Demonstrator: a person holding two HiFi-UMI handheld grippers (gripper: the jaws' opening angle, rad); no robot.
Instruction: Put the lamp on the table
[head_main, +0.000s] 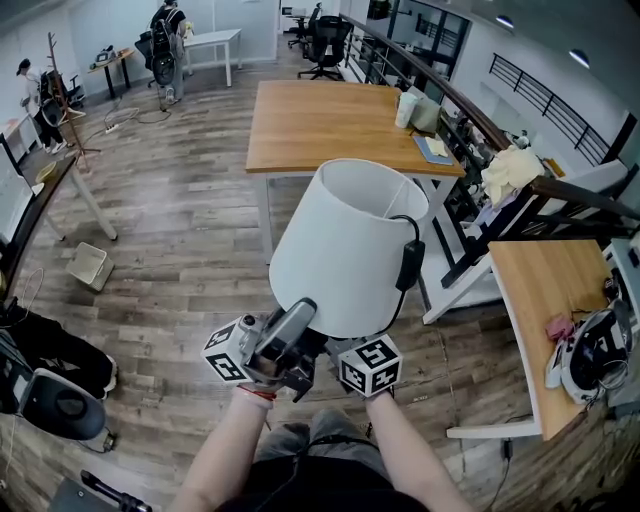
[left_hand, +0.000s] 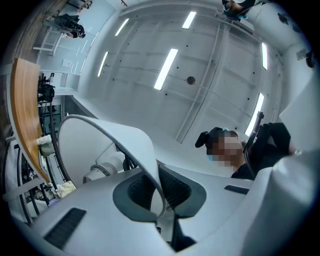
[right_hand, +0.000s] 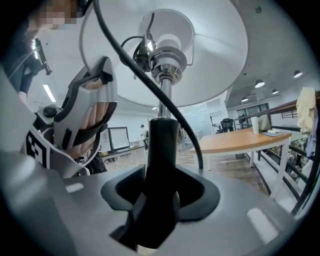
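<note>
The white drum-shaded lamp (head_main: 345, 245) hangs at the centre of the head view, well apart from the long wooden table (head_main: 340, 125) at upper centre. The left gripper (left_hand: 160, 200) pinches its shade rim (left_hand: 142, 142) (jaws almost together); the right gripper's (right_hand: 160, 192) wide-set jaws clamp its black stem (right_hand: 162, 145).

- A grey-brown wood-plank floor (head_main: 180, 220) runs all around me.
- Ahead of me stands a large wooden tabletop (head_main: 330, 125) on white legs, and a smaller wooden tabletop (head_main: 545, 290) is to my right.
- A black railing (head_main: 550, 100) lines the right side.
- Black office chairs (head_main: 325, 45) and a white desk (head_main: 212, 40) stand at the far end.
- A white basket (head_main: 90, 265) sits on the floor to my left, near a wooden coat stand (head_main: 62, 80).
- Long strip lights (left_hand: 166, 67) glow on the white ceiling.
</note>
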